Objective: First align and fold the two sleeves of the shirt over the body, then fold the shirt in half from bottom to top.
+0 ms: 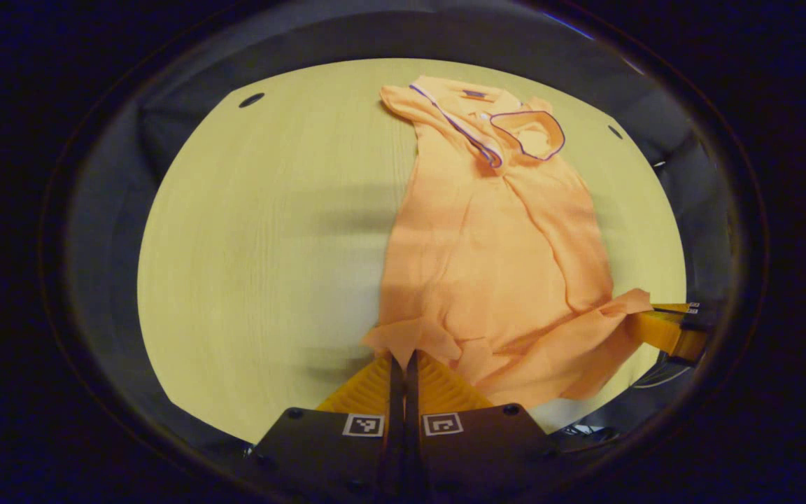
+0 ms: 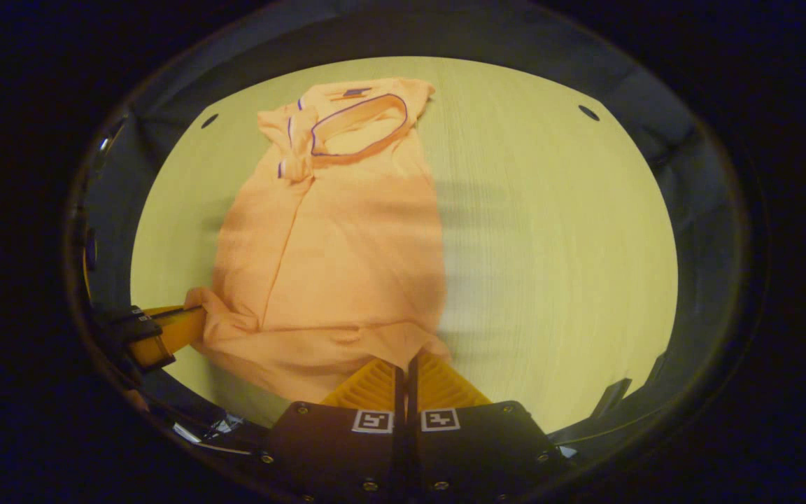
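Left gripper (image 1: 403, 358): jaws closed, pinching near hem corner of orange collared polo shirt (image 1: 494, 238). Right gripper (image 2: 406, 364): jaws closed on opposite hem corner, apparently. Shirt lengthwise on pale wooden bench (image 1: 263, 231), collar far end.

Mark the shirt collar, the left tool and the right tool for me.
shirt collar (image 2: 357, 126): right gripper view, its open neck band.
left tool (image 1: 403, 360): left gripper view, between its fingertips.
right tool (image 2: 406, 367): right gripper view, between its fingertips.
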### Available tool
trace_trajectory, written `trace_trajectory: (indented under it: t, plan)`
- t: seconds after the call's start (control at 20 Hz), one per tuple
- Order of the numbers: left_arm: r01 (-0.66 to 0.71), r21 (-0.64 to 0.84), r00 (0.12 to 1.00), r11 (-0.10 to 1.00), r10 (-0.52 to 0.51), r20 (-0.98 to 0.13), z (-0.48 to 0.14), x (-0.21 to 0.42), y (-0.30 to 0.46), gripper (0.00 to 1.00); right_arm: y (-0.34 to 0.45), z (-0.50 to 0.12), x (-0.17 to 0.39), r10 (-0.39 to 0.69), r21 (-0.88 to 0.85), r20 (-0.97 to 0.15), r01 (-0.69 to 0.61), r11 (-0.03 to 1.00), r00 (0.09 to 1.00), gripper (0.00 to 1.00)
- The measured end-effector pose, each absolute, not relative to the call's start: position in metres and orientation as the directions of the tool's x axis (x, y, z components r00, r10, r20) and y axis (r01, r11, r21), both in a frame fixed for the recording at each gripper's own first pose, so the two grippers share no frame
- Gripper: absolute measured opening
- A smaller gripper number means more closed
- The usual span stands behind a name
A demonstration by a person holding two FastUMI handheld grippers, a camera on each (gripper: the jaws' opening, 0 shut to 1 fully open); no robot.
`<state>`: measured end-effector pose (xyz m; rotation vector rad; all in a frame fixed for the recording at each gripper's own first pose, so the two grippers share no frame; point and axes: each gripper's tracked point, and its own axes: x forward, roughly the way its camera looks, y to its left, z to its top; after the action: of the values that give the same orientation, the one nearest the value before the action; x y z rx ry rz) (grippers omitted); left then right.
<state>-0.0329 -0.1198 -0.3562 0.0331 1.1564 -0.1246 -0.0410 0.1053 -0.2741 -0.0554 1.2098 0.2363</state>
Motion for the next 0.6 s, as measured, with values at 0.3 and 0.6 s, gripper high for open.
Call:
trace_trajectory:
  t: [0.3, 0.6]
  plan:
    - [0.111, -0.036, 0.486, 0.993, -0.086, -0.869, -0.321, 0.061, -0.120, 0.06, 0.116, -0.233, 0.050, 0.168, 0.086, -0.880, -0.199, 0.976, 0.444, 0.00]
    - [0.090, -0.044, 0.570, 0.995, -0.088, -0.817, -0.284, 0.149, -0.119, 0.06, 0.129, -0.197, 0.130, 0.183, 0.102, -0.828, -0.179, 0.979, 0.530, 0.00]
